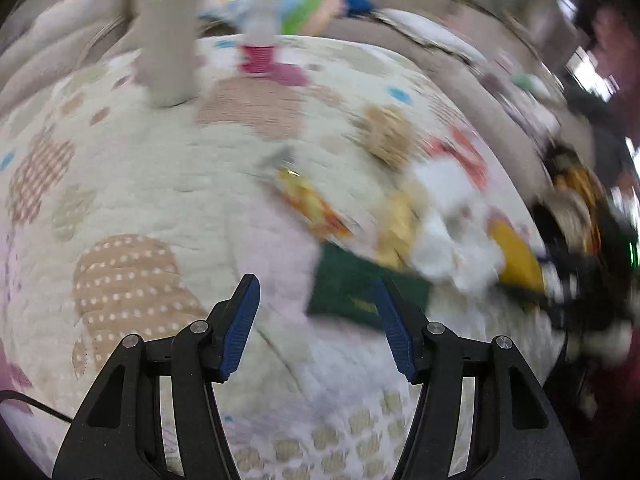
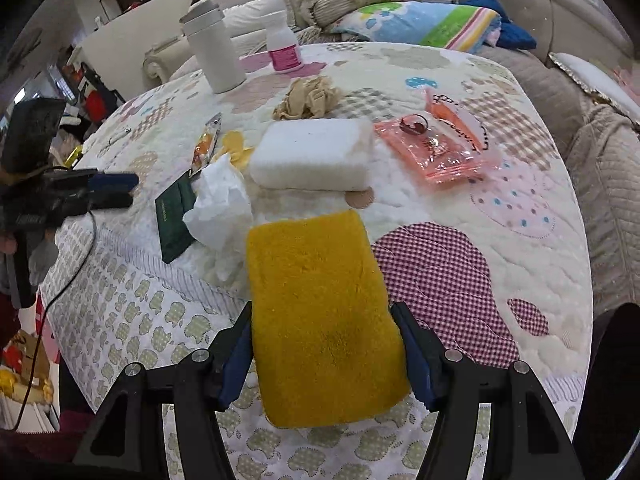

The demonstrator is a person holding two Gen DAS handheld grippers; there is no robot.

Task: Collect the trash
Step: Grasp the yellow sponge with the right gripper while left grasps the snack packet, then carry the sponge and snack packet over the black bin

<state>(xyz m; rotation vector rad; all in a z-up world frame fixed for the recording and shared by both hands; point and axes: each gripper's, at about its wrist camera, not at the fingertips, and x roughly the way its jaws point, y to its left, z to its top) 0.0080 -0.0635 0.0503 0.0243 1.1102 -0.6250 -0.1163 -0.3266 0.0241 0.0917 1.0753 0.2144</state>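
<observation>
Right tongs pinching the yellow rectangular sponge by its long sides, held over the near edge of the quilt-covered tabletop. Left tongs spread, holding nothing, at the left edge beside the dark green booklet; that view is motion-blurred. Crumpled white tissue, white foam block and pink plastic wrapper crowd mid-tabletop; near-right corner is bare quilt.

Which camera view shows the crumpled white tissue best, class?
The right wrist view: the crumpled white tissue is sharp there, lying beside the dark green booklet. The left wrist view shows it only as a motion-blurred white patch right of the booklet.
</observation>
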